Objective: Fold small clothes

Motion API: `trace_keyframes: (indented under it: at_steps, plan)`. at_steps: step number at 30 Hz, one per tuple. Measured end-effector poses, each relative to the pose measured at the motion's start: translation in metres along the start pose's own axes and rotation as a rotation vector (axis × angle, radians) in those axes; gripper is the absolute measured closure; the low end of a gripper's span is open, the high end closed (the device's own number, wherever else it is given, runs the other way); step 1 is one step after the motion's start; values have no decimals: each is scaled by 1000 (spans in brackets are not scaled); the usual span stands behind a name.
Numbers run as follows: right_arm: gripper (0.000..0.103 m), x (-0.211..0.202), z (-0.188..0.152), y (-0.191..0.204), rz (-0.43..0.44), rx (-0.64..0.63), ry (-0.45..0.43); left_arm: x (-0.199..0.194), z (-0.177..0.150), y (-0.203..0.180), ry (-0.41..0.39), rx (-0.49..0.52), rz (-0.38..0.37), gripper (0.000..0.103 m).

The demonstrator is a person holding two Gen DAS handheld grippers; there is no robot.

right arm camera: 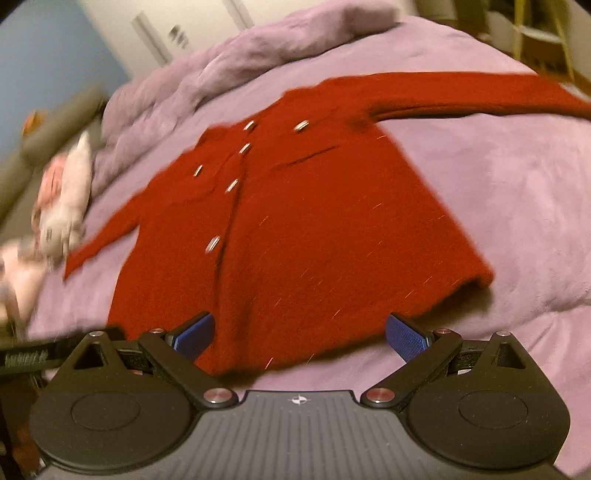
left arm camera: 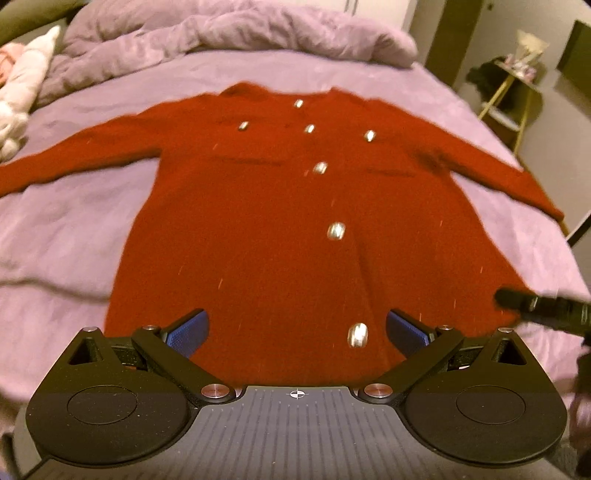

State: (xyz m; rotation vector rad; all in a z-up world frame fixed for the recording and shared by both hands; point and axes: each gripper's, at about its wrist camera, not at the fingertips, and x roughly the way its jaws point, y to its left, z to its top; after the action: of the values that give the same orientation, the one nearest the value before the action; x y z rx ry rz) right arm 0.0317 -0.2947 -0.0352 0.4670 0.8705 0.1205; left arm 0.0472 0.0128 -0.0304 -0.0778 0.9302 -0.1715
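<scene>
A small red buttoned cardigan lies flat, front up, on a purple bedspread, both sleeves spread out, with silver buttons down the middle. My left gripper is open and empty, above the hem near the lowest button. The right gripper's tip shows at the cardigan's right hem corner. In the right wrist view the cardigan lies ahead, and my right gripper is open and empty over its near hem. The left gripper's edge shows at the far left.
A bunched purple duvet lies at the head of the bed. White and pink soft items lie at the left edge, also in the right wrist view. A yellow-legged side table stands past the bed's right side.
</scene>
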Motion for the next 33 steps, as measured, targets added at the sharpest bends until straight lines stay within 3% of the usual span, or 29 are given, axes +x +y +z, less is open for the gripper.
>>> trace_keyframes:
  at_steps: [4, 7, 9, 14, 17, 21, 22, 24, 26, 27, 28, 30, 33]
  plan:
    - [15, 10, 55, -69, -75, 149, -194, 25, 28, 4, -51, -33, -9, 0]
    - [39, 22, 97, -129, -144, 294, -310, 46, 51, 6, -76, -80, -12, 0]
    - [59, 33, 118, -165, -179, 413, -342, 60, 63, 4, -79, -102, 10, 0]
    - [60, 58, 147, -246, -224, 717, -439, 82, 76, 2, -88, -143, 13, 0]
    - [48, 73, 155, -272, -256, 780, -465, 96, 79, 6, -72, -151, 14, 0]
    - [53, 92, 158, -284, -237, 814, -507, 106, 81, 15, -60, -158, 39, 0]
    - [58, 95, 162, -285, -252, 797, -503, 107, 82, 19, -63, -163, 40, 0]
    - [88, 102, 173, -276, -320, 724, -471, 108, 84, 24, -71, -171, 44, 0]
    - [91, 115, 207, -250, -530, 479, -353, 109, 90, 29, -83, -164, 54, 0]
    - [92, 117, 223, -227, -616, 338, -335, 110, 93, 29, -92, -155, 59, 0]
    - [92, 122, 233, -193, -628, 182, -361, 110, 97, 29, -106, -142, 65, 0]
    - [93, 123, 241, -137, -575, 0, -408, 109, 107, 28, -138, -124, 75, 0]
    - [92, 133, 227, -26, -360, -350, -458, 108, 127, 21, -191, -106, 17, 0]
